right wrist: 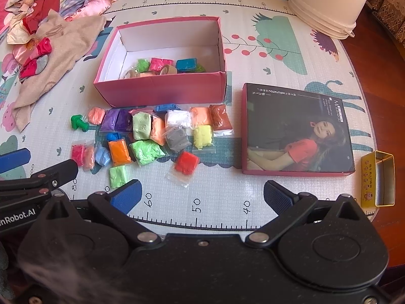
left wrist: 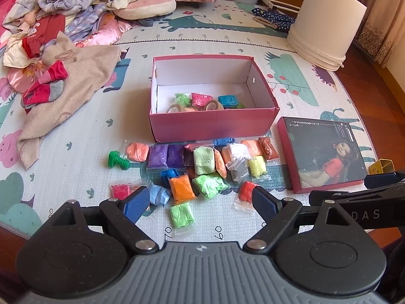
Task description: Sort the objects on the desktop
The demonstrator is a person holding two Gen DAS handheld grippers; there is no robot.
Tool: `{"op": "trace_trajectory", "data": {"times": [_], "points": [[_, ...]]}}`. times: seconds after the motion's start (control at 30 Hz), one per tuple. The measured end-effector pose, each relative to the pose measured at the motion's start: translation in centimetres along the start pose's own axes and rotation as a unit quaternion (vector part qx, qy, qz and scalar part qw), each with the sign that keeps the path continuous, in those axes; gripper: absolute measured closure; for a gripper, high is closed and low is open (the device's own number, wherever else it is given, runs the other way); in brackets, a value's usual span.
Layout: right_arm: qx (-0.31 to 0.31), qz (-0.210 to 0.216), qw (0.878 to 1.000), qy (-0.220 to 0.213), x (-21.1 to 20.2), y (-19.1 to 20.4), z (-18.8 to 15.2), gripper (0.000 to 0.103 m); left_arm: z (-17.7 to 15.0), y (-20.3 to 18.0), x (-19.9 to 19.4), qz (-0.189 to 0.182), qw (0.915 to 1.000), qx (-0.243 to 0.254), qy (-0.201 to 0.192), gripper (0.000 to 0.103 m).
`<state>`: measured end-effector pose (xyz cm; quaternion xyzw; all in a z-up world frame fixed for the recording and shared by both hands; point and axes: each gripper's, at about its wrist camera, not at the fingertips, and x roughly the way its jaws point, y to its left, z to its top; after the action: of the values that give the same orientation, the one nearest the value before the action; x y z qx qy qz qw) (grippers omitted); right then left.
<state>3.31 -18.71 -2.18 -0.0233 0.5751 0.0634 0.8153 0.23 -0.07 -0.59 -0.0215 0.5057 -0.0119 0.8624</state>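
Observation:
An open pink box [left wrist: 212, 126] [right wrist: 162, 90] stands on the play mat and holds several clay packets and tape rolls. Many coloured clay packets lie in front of it, among them an orange one [left wrist: 181, 188] [right wrist: 120, 152], a red one [left wrist: 246, 190] [right wrist: 186, 163] and a bright green one [left wrist: 181, 214] [right wrist: 118, 175]. A green toy bolt [left wrist: 117, 160] [right wrist: 79, 123] lies at their left. My left gripper [left wrist: 200, 204] is open and empty, above the nearest packets. My right gripper [right wrist: 201, 196] is open and empty, just short of the red packet.
The box lid [left wrist: 326, 152] [right wrist: 296, 129] with a woman's picture lies right of the packets. A small yellow tin [right wrist: 379, 178] sits at the far right. A pile of clothes [left wrist: 55, 50] covers the left. A white bucket [left wrist: 329, 22] stands at the back right.

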Motion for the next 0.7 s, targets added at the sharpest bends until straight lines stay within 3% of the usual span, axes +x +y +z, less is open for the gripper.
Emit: {"op": "trace_trajectory", "data": {"times": [0.7], "points": [[0.003,-0.007,1.0,0.001,0.32,-0.08,0.04,0.001,0.38,-0.47,-0.31,0.006,1.0,0.002,0.001,0.015]]}}
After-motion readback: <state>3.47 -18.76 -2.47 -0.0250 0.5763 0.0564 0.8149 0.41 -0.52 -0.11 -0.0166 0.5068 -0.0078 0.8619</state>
